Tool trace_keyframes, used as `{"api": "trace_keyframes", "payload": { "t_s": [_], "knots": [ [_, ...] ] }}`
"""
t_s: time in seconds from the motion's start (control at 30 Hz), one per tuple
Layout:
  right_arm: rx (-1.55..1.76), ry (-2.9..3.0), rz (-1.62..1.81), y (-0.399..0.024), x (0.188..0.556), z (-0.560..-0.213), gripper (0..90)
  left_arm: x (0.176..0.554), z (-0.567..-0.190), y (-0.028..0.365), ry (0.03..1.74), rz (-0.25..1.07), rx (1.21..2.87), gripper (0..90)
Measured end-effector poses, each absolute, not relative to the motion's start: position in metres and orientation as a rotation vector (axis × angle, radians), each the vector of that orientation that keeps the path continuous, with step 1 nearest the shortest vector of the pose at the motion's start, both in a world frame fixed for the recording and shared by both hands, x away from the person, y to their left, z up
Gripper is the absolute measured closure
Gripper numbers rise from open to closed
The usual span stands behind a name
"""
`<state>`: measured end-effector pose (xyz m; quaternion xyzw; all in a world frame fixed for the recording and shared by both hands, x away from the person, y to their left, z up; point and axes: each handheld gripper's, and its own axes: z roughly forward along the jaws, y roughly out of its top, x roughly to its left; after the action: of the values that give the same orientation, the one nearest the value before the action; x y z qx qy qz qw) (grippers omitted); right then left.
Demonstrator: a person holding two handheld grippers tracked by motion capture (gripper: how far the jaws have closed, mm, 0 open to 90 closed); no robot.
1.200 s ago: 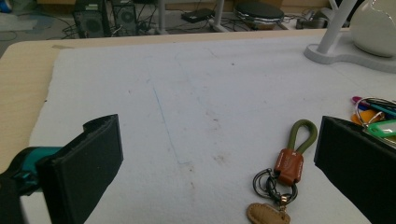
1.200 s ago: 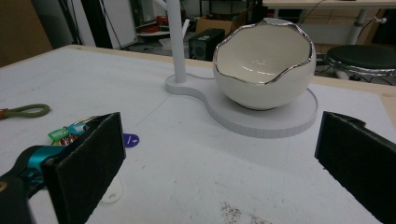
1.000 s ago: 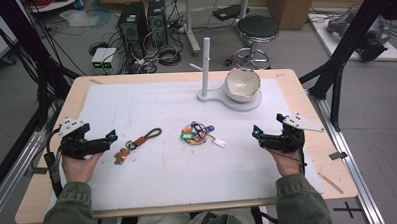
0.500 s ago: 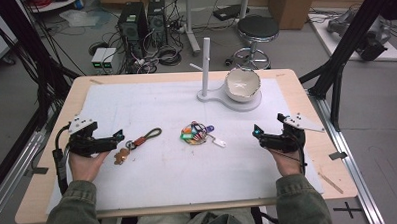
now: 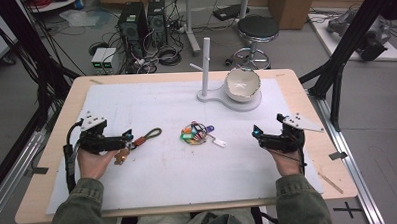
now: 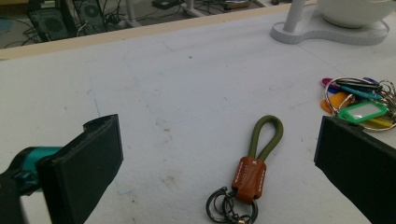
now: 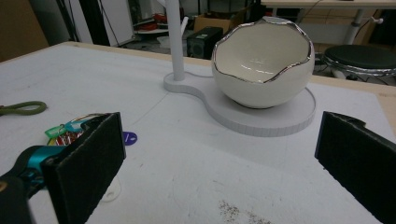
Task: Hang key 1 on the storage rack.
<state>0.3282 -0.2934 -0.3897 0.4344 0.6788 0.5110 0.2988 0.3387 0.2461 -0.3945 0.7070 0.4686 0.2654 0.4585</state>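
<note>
A keychain (image 5: pixel 146 137) with an olive cord loop, a brown leather band and dark metal rings lies left of centre on the white mat. My left gripper (image 5: pixel 129 139) is open at its ring end. In the left gripper view the keychain (image 6: pixel 256 163) lies between the two spread jaws, untouched. A bundle of coloured key tags (image 5: pixel 197 133) lies mid-table, also in the left gripper view (image 6: pixel 358 100). My right gripper (image 5: pixel 258 136) is open and empty, right of the bundle, facing a white eggshell-shaped bowl (image 7: pixel 264 63).
The bowl (image 5: pixel 242 84) sits on a flat white stand (image 5: pixel 209 97) with an upright post (image 5: pixel 205 61) at the back of the mat. Black frame struts (image 5: pixel 335 72) flank the table. A stool (image 5: pixel 254 30) and computer towers (image 5: pixel 143 19) stand on the floor beyond.
My left gripper has moved right, up to the keychain's ring end. The right gripper, the key tags and the bowl have stayed where they were.
</note>
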Motion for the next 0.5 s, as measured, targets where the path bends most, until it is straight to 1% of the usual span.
{"api": "trace_keyframes", "payload": {
  "t_s": [0.2,0.27,0.5],
  "knots": [
    [1.153,1.798,1.359,-0.294,0.328,-0.389,0.8,0.343,-0.396,0.239,1.139,0.631,1.753,1.7],
    [1.157,1.799,1.358,-0.293,0.328,-0.389,0.8,0.345,-0.396,0.236,1.133,0.601,1.75,1.7],
    [1.154,1.802,1.355,-0.293,0.328,-0.39,0.8,0.348,-0.397,0.229,1.123,0.586,1.759,1.7]
  ]
}}
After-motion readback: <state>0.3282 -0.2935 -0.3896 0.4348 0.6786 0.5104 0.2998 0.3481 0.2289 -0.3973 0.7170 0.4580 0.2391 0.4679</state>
